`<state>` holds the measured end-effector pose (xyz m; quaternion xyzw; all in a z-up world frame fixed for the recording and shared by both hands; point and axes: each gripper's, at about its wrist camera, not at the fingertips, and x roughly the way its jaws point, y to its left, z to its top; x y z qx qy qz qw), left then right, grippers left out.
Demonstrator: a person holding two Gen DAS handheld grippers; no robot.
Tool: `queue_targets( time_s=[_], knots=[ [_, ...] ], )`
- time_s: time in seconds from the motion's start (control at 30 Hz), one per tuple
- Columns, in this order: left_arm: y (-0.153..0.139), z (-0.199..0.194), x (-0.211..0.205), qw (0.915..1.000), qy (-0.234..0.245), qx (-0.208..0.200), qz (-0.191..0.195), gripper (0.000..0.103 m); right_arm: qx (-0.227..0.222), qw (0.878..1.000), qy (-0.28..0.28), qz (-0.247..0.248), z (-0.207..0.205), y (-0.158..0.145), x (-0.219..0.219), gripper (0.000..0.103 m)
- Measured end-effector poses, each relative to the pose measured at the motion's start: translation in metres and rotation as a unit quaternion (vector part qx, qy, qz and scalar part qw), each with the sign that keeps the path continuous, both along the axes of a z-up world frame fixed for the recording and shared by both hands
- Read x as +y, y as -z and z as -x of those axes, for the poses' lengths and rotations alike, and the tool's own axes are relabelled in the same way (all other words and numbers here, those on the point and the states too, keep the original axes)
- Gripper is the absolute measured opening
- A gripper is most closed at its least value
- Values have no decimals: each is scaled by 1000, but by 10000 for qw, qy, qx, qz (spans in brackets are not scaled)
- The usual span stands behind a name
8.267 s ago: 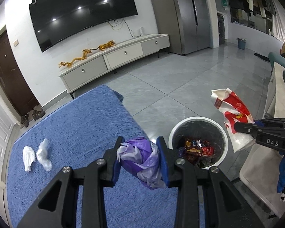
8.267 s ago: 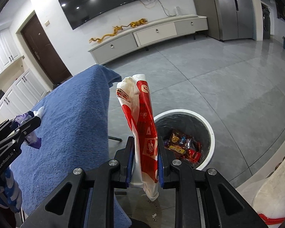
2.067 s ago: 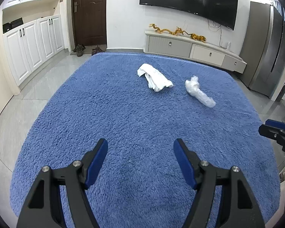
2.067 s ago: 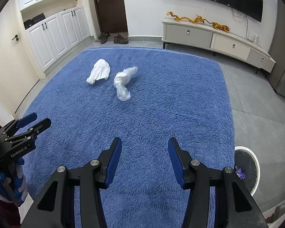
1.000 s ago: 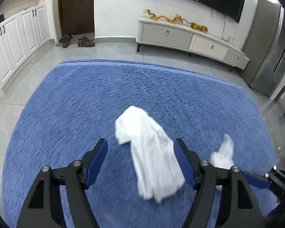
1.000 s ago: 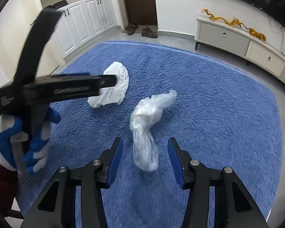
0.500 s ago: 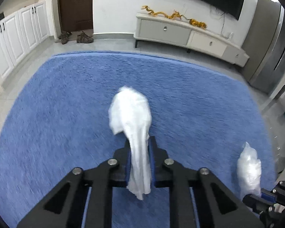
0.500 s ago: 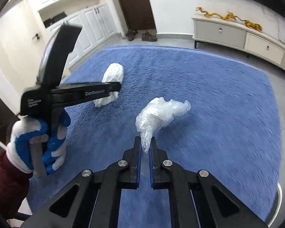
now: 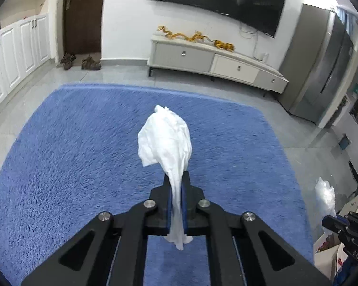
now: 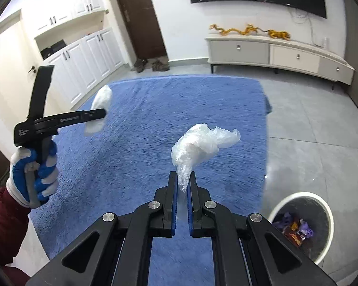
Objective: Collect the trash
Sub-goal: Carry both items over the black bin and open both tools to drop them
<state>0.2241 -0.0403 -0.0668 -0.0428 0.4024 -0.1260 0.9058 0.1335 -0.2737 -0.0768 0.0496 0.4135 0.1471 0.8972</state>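
Covering most of the floor, the blue rug (image 9: 83,155) lies bare beneath both loads. Off its right edge stands the bin (image 10: 327,212), with purple plastic and wrappers in its bottom. Above the rug, the left gripper (image 9: 176,186) is clenched on the tissue (image 9: 165,138), pinched at its twisted tail; soft and weightless, it should drop freely. The right gripper (image 10: 184,183) nips the clear bag (image 10: 200,145) by its thin neck, a slippery film that could slide out, so the hold wants firmness.

The left gripper (image 9: 176,181) pinches a white tissue (image 9: 165,140) above the blue rug (image 9: 71,143).
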Motion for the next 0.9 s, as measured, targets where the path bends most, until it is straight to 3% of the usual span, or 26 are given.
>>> queue_targets(
  time_s=[0.23,0.4,0.67,0.9],
  knots=[
    [-21,15,-81,9967,803,-106,48,6,14,9983,582,28,24,-1,-54,7],
    [-14,26,-167,9865,1637,86,63,6,342,9927,1148,118,31,23,-105,7],
    [22,32,-286,9635,2593,666,23,6,957,9771,1902,-39,28,77,-181,7],
    [62,24,-356,9518,2786,1279,100,8,1386,9633,2291,-199,20,122,-223,11]
  ],
)
